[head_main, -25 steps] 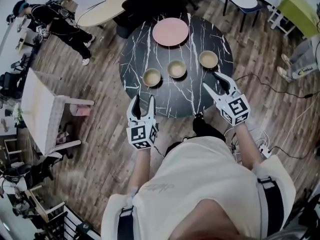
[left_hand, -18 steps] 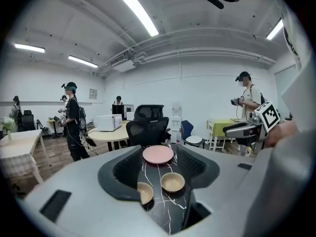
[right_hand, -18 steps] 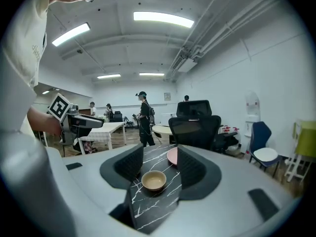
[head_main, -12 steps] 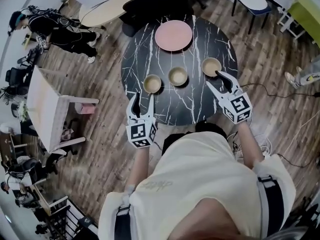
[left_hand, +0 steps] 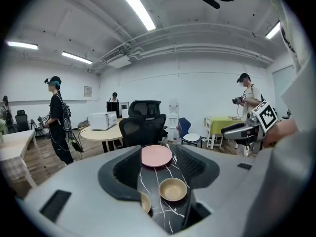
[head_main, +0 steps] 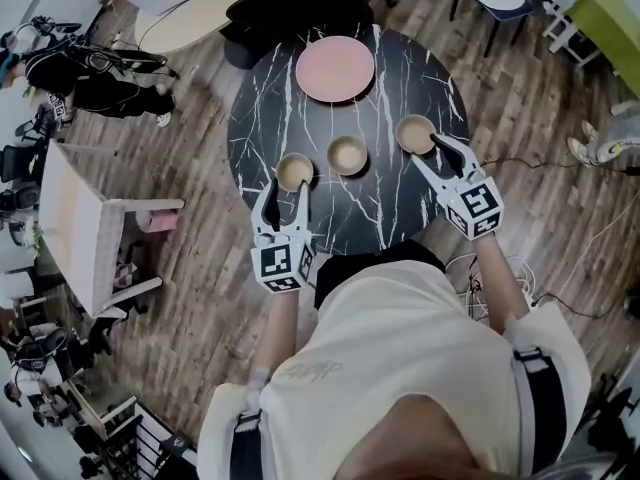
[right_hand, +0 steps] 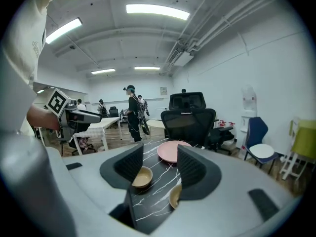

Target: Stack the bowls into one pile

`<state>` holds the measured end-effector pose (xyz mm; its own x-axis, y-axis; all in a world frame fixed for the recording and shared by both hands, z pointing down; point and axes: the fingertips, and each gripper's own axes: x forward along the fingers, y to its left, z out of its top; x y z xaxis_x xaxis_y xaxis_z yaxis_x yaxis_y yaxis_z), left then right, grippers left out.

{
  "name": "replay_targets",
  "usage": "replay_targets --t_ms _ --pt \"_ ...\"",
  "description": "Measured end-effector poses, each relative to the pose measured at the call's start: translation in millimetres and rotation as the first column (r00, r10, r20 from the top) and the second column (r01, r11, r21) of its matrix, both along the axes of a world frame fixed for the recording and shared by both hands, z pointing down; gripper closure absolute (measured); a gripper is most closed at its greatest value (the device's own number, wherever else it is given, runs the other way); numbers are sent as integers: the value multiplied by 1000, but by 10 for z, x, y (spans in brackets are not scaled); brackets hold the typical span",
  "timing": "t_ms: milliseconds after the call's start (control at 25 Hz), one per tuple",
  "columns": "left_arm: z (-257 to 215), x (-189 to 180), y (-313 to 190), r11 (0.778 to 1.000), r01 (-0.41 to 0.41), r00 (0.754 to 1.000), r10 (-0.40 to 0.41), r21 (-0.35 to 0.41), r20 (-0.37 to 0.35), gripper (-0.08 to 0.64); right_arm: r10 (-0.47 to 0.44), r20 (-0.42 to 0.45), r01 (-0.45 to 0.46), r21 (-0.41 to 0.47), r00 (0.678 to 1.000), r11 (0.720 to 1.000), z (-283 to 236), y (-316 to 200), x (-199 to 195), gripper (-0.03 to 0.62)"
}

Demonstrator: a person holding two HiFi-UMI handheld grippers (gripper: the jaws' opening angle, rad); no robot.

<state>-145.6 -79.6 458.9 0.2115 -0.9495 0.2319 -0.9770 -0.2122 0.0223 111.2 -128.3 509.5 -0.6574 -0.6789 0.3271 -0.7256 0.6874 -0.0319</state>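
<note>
Head view: three bowls sitting apart in row on black marble table [head_main: 400, 203], none stacked; pink plate [head_main: 335, 68] lying beyond them. Left gripper [head_main: 284, 194] hovering just short of left bowl [head_main: 294, 172], jaws gaping wide, gripping nothing. Right gripper [head_main: 428, 150], jaws likewise spread, reaching near rim of right bowl [head_main: 415, 133]; contact unclear. Gripper views: each nearest bowl half hidden behind jaw, middle bowl [left_hand: 173, 189] showing whole. Office chair [left_hand: 145, 127] standing behind table.

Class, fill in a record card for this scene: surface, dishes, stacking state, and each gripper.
Surface: round black table
Dishes: pink plate; left bowl; middle bowl; right bowl
Stacking: none yet; the bowls sit apart in a row
Left: left gripper open, empty, by the left bowl
Right: right gripper open, empty, by the right bowl
</note>
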Motion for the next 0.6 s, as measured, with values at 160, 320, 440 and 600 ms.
replay_targets --t_ms 160,320,440,600 --pt "56 -118 -119 1000 -12 1000 12 -6 -5 321 47 -21 -47 0 999 999 5 -131 -60 379" --pt "76 -162 -193 1000 -6 1000 6 -7 -21 321 56 -56 -56 -6 997 998 92 -178 -61 379" --pt "122 -113 -226 1000 -6 1000 5 -15 -27 321 77 -58 -79 -39 995 996 203 -245 27 379" --pt "215 -20 -248 999 -6 1000 5 -38 -21 321 124 -54 -128 -79 991 989 381 -315 224 378"
